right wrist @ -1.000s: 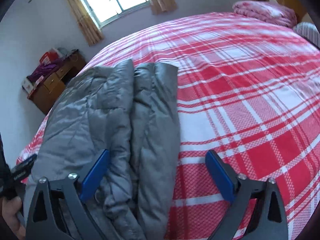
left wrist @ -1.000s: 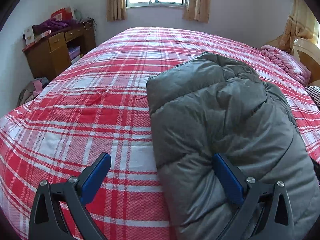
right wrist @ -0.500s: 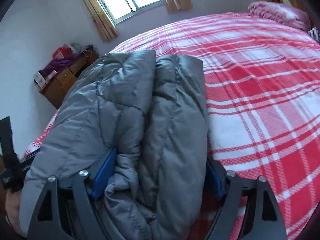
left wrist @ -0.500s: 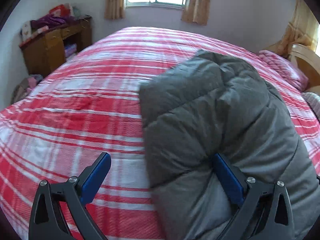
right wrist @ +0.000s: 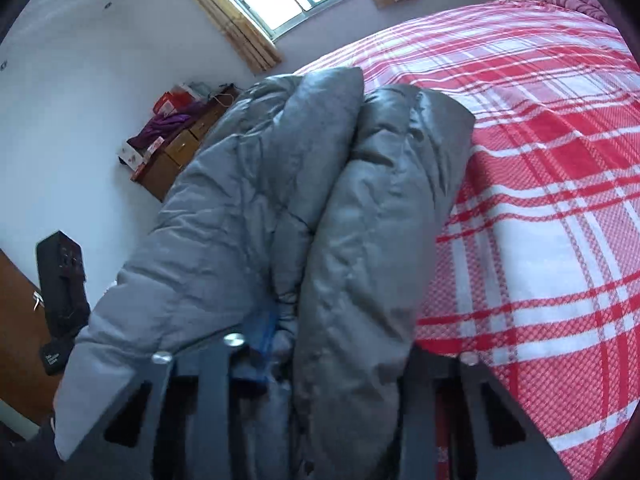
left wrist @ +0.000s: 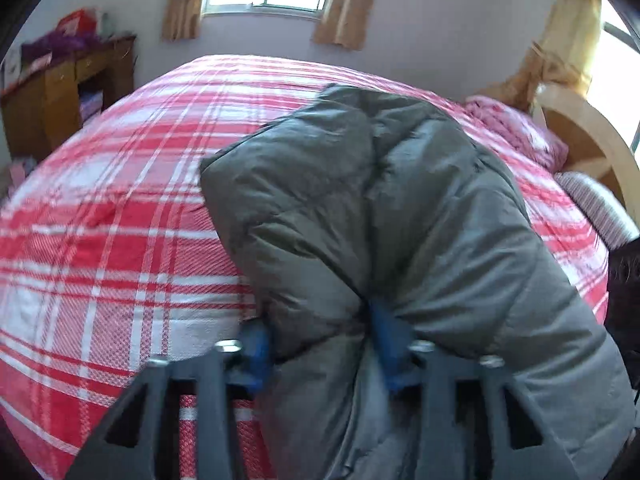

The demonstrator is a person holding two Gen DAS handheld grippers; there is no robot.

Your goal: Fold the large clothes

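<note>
One grey quilted puffer jacket (left wrist: 400, 220), folded, lies on one bed with a red-and-white plaid cover (left wrist: 120, 220). Two grippers: left gripper (left wrist: 320, 344), frame bottom, jaws just closed, blue pads pinching a jacket fold; right gripper (right wrist: 340, 340), jaws just closed on a thick roll, only its left blue pad shows, the other buried. One wooden dresser (right wrist: 176, 160) at centre left. Jacket's near edge cut off, blurred.
</note>
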